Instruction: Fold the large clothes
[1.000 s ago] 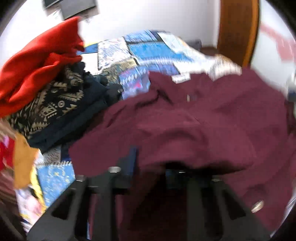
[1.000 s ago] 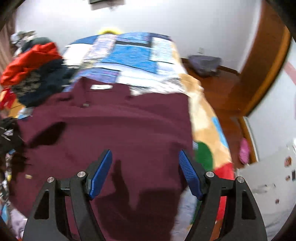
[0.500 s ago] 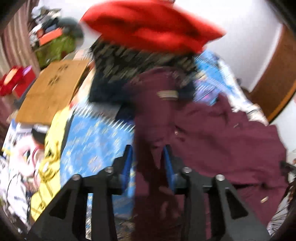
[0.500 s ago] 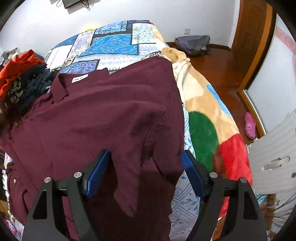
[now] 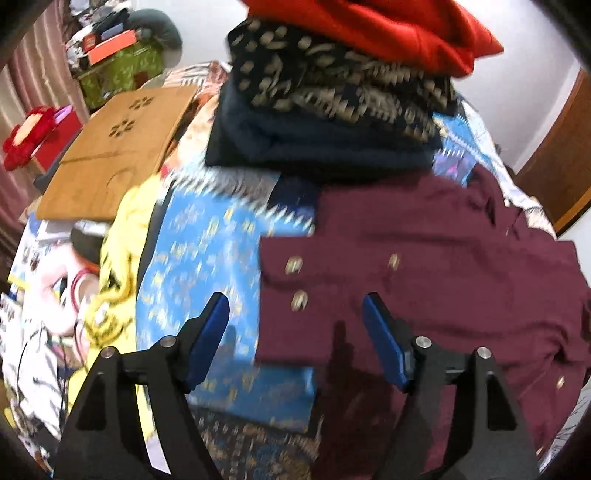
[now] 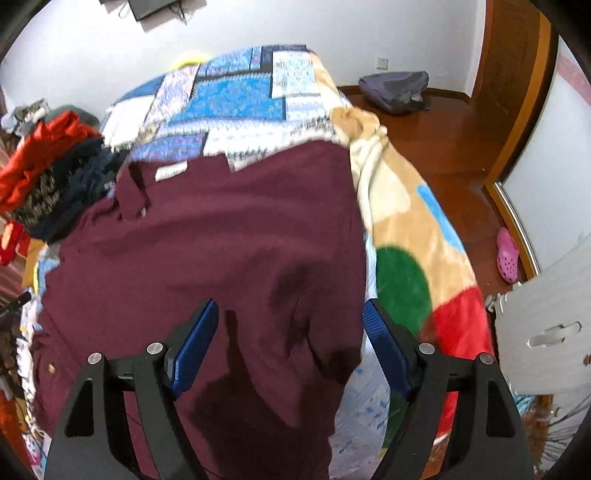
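A maroon shirt (image 6: 229,236) lies spread on the bed, collar and white label toward the far end. In the left wrist view its cuff with metal buttons (image 5: 295,280) rests flat on the blue patterned bedspread (image 5: 199,266). My left gripper (image 5: 295,321) hovers over that cuff edge; its jaws are opening and nothing is pressed between the blue pads. My right gripper (image 6: 288,332) stands open above the shirt's right side near its edge, holding nothing.
A stack of folded clothes, red on top (image 5: 373,22) over dark patterned ones (image 5: 332,92), sits at the bed's far left. A wooden lap tray (image 5: 114,147) and yellow cloth (image 5: 118,258) lie left. A colourful blanket (image 6: 413,236) hangs over the bed's right edge; wooden floor beyond.
The left gripper swung left with the maroon sleeve, then opened and let it go; the cuff now lies flat. The right gripper stayed open and shifted slightly over the shirt.
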Motion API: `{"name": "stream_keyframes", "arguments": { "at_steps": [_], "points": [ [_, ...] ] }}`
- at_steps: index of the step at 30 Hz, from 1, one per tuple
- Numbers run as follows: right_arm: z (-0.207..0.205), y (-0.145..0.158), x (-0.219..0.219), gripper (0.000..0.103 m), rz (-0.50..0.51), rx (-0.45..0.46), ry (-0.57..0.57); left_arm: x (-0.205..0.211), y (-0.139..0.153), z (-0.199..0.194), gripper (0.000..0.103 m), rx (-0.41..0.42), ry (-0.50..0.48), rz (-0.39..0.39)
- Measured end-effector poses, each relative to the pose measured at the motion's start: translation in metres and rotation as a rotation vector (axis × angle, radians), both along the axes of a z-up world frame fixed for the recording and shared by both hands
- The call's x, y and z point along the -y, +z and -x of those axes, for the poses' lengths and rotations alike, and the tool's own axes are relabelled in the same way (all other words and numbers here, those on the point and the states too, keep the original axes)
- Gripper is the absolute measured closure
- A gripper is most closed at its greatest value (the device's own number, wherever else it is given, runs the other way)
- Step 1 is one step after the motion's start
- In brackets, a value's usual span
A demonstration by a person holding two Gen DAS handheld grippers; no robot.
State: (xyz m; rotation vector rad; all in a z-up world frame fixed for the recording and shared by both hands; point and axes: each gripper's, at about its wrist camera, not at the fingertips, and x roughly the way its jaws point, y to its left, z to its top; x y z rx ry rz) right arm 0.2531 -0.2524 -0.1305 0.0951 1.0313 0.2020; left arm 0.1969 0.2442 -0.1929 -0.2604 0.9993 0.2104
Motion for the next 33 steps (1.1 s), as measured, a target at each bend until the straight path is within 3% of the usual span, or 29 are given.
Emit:
{"name": "stream_keyframes", "arguments": {
  "at_steps": [4,7,11,16,19,21,23,25,26,28,33],
  "points": [
    [-0.020,0.009,0.012,0.026,-0.050,0.013,-0.028,-0.003,-0.007,-0.035,0.029,-0.005,-0.028,0.010],
    [-0.038,0.007,0.021,0.026,-0.088,-0.001,-0.046,-0.008,-0.028,-0.061,0.029,-0.026,-0.046,0.089],
    [-0.063,-0.011,0.034,0.026,-0.157,-0.057,-0.079,-0.014,-0.058,-0.086,0.029,-0.056,-0.044,0.160],
    [-0.092,-0.039,0.039,0.027,-0.267,-0.138,-0.079,-0.019,-0.070,-0.101,0.029,-0.020,-0.054,0.237],
    [-0.102,-0.043,0.028,0.044,-0.273,-0.146,-0.046,-0.022,-0.076,-0.111,0.029,-0.004,-0.071,0.317],
    [-0.105,-0.042,0.020,0.049,-0.221,-0.123,-0.053,-0.017,-0.078,-0.118,0.029,0.004,-0.087,0.306],
    [-0.104,-0.040,0.018,0.061,-0.178,-0.099,-0.061,-0.009,-0.076,-0.123,0.042,0.012,-0.099,0.269],
    [-0.101,-0.036,0.021,0.071,-0.171,-0.076,-0.062,0.001,-0.072,-0.124,0.070,0.011,-0.115,0.243],
    [-0.099,-0.033,0.023,0.077,-0.170,-0.060,-0.059,0.006,-0.069,-0.122,0.076,0.010,-0.115,0.212],
    [-0.092,-0.024,0.022,0.085,-0.156,-0.023,-0.050,0.020,-0.061,-0.116,0.097,0.009,-0.111,0.100],
    [-0.081,0.018,0.007,0.091,-0.104,0.110,0.009,0.033,-0.018,-0.095,0.101,0.078,-0.101,-0.028]
  ]
}}
